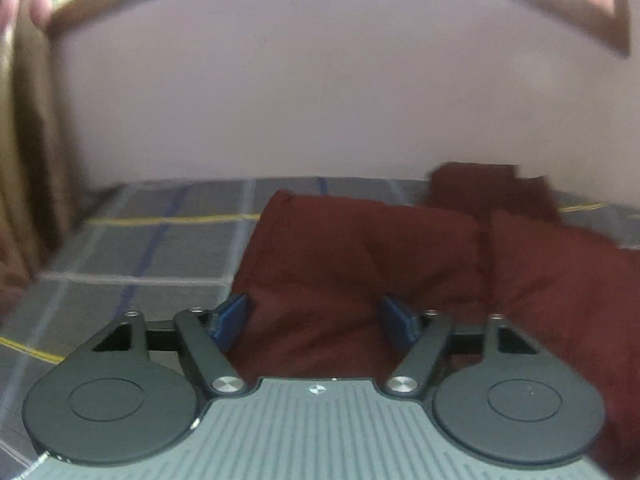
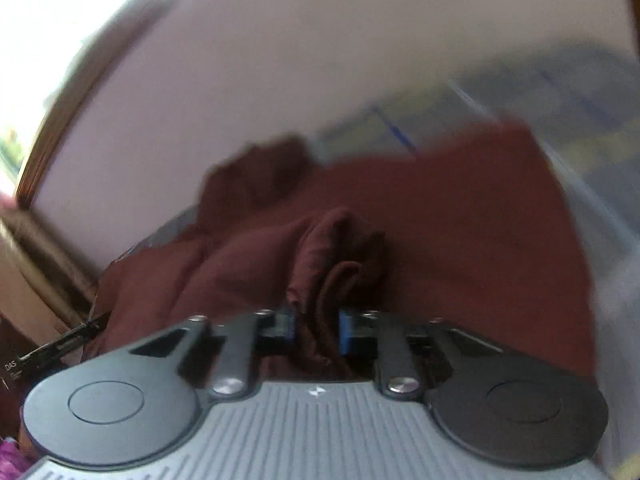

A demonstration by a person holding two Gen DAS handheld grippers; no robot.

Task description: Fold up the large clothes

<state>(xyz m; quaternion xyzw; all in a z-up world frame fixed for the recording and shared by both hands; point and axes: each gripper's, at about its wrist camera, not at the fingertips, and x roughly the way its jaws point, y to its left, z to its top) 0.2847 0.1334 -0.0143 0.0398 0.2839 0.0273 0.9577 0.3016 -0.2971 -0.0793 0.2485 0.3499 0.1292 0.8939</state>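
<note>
1. The left wrist view shows the maroon garment (image 1: 360, 264) lying spread on a grey checked bedsheet (image 1: 152, 248), with a smaller maroon piece (image 1: 488, 188) behind it near the pale wall (image 1: 320, 100).
2. Only the right wrist view shows a black object with white letters (image 2: 60, 350) at the lower left.
3. The left hand-held gripper (image 1: 314, 320) has its blue pads (image 1: 230, 320) spread, with the cloth lying between them but not pinched.
4. The right hand-held gripper (image 2: 316, 330) is pressed onto a bunched fold of the maroon garment (image 2: 336, 256), which rises just ahead of its pads.
</note>
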